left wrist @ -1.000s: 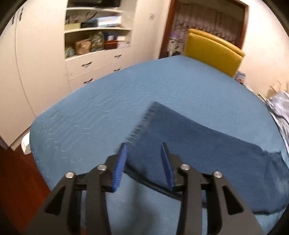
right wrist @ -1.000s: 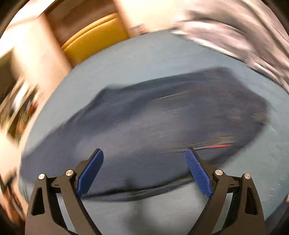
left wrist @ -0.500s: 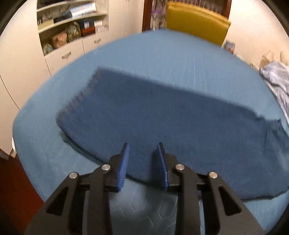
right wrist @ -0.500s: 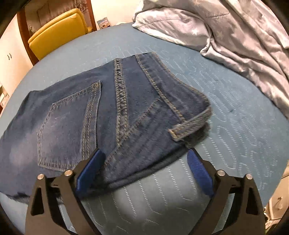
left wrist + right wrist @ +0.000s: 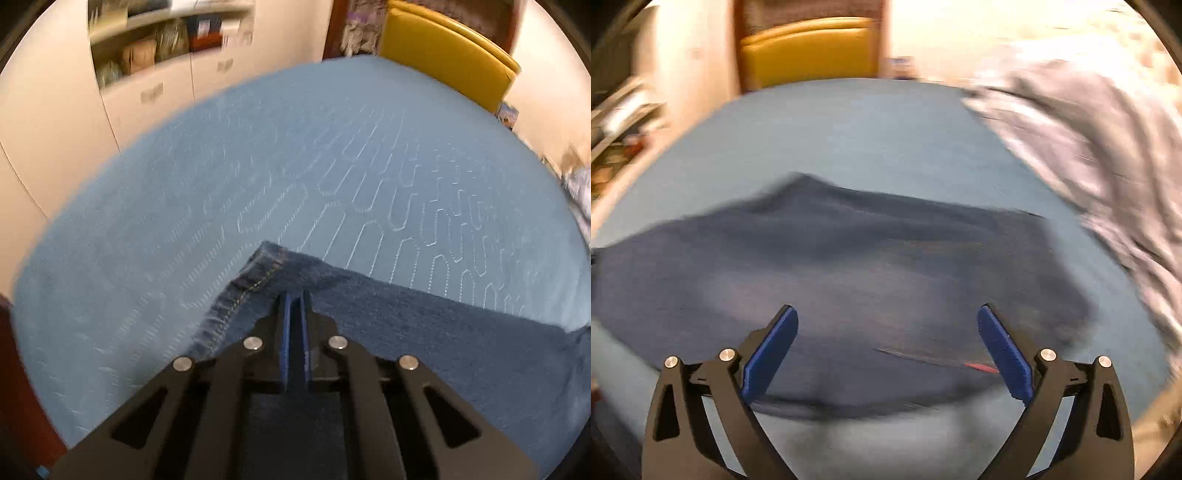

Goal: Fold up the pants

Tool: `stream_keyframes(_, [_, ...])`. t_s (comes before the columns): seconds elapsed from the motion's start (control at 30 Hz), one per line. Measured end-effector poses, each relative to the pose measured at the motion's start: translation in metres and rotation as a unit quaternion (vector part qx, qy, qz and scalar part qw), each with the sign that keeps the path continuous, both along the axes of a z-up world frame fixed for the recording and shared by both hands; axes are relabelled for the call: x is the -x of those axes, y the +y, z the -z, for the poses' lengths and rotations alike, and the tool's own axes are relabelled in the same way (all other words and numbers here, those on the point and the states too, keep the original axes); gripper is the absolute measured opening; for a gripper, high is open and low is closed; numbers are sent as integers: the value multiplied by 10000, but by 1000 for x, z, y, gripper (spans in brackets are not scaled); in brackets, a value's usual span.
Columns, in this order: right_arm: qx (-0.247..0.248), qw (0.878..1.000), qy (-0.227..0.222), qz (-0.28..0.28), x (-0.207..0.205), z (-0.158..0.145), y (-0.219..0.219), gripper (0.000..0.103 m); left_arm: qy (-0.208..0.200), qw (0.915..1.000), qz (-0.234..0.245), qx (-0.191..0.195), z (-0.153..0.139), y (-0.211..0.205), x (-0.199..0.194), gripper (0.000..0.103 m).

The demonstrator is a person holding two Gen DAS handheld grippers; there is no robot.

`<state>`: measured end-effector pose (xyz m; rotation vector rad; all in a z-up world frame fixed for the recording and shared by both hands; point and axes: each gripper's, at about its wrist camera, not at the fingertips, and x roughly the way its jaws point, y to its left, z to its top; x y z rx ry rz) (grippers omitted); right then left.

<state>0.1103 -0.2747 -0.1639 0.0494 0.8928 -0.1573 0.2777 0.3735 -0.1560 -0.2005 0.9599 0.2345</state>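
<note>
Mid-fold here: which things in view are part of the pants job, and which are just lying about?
Part of the job:
jeans
left gripper, shut on the hem
right gripper, open above them
blue bedspread underneath

Just lying about:
yellow chair
crumpled grey blanket
shelf clutter

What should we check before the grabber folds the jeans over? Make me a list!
1. Left hand-held gripper shut on the jeans near the hem corner: ok, fingers closed with denim between them.
2. Both layers of the leg caught: cannot tell, the fabric under the fingers is hidden.
3. Right hand-held gripper holding the jeans: not ok, it is wide open above them.
4. Room on the blue bedspread to lay the fold: ok, bare ahead of the hem.
5. Grey blanket off the jeans: cannot tell, its edge lies close and the right view is blurred.
</note>
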Motion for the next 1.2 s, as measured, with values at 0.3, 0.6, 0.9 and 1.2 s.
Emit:
stream_keyframes(0.3, [-106, 9844, 525, -1675, -156, 40, 175, 94, 78, 9982, 160, 577, 20, 20, 4, 2])
stream_keyframes(0.6, [81, 9884, 1025, -1122, -214, 92, 150, 92, 106, 9998, 137, -20, 6, -2, 16, 2])
stream_keyframes(0.9, [456, 9940, 560, -823, -175, 56, 118, 93, -778, 9728, 2145, 405, -28, -168, 4, 7])
stream_keyframes(1.2, [851, 9903, 759, -793, -185, 86, 115, 93, -310, 9506, 3088, -86, 17, -306, -27, 27])
